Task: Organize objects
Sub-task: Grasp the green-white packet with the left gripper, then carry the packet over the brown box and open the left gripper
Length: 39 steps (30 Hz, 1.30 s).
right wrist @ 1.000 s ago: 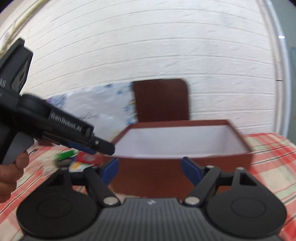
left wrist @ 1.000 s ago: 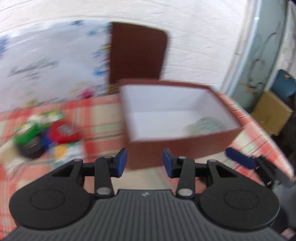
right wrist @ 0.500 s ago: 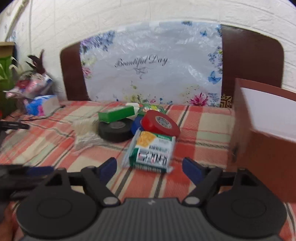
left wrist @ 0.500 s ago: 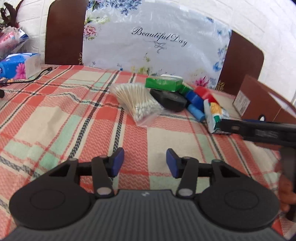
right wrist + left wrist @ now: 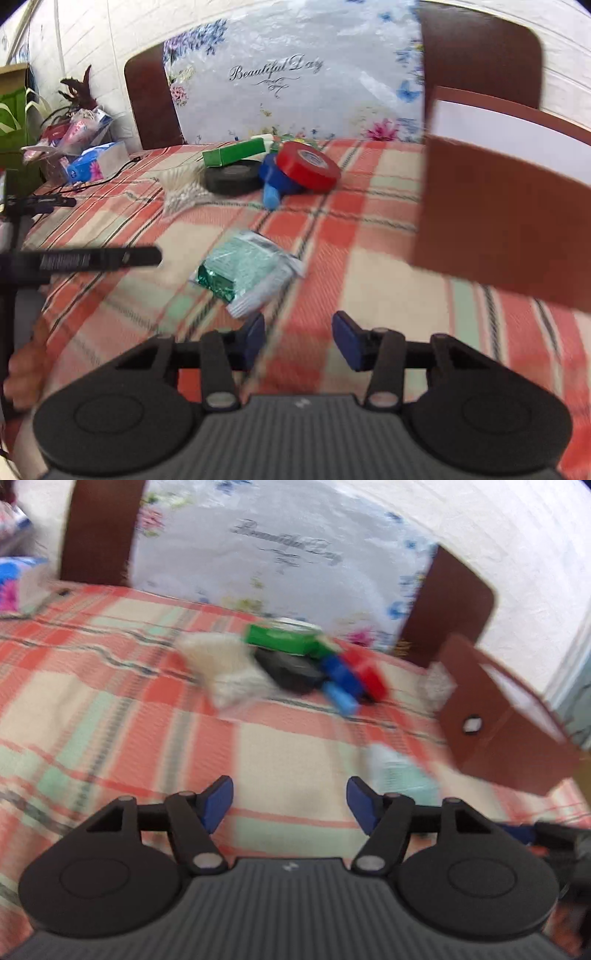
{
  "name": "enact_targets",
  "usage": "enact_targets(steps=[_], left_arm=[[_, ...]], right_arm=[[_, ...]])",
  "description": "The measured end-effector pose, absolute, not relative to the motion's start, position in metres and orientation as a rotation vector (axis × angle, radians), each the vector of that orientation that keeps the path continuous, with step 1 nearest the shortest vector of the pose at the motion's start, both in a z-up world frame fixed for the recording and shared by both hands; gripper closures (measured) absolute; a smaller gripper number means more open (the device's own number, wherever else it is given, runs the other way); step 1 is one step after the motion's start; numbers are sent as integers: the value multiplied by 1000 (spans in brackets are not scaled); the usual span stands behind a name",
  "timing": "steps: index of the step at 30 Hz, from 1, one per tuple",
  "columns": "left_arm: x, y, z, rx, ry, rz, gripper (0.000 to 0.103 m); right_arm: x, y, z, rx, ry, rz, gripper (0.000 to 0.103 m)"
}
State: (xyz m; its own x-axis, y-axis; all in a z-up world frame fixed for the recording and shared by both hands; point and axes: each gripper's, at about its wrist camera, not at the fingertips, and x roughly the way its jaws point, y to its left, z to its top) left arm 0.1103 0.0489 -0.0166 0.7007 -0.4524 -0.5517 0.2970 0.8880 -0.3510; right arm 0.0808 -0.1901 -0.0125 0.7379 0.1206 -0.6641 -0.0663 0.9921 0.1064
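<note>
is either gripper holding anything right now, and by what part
Nothing is held. The left gripper and right gripper both stand open over bare tablecloth; the green packet lies untouched ahead.

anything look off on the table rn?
One thing: a green foil packet lies alone on the plaid cloth, apart from the pile of red tape roll, black tape roll and green box. The brown box stands upright. Nothing looks spilled or damaged.
</note>
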Motion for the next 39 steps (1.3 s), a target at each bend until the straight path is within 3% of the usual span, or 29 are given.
enact_targets(steps=[2,7,13,16,18,21,32,39], left_arm=[[103,33,-7,-259,682,-488,34],[102,0,14,-206,676,-517,34],[126,-17,-1,-181,806,-547,34],[136,-13,-18,-219,869,-551,43],[135,-9,-21,-255,859,-569,59],[132,-13,-11,-260,865,-588,64],[133,-134,92,-172,674,-829,64],[178,-236,77,-135,763,-902,63]], right_arm=[[47,-198,-11,62,685,67,34],[21,-199,-8,61,659,76,36],[66,-181,-5,17,636,183,36],[100,-166,-16,-21,675,227,39],[117,-159,-24,-30,705,247,52],[124,-154,-23,-55,681,261,68],[81,-232,59,-72,416,16,68],[111,-322,64,-25,484,-122,68]])
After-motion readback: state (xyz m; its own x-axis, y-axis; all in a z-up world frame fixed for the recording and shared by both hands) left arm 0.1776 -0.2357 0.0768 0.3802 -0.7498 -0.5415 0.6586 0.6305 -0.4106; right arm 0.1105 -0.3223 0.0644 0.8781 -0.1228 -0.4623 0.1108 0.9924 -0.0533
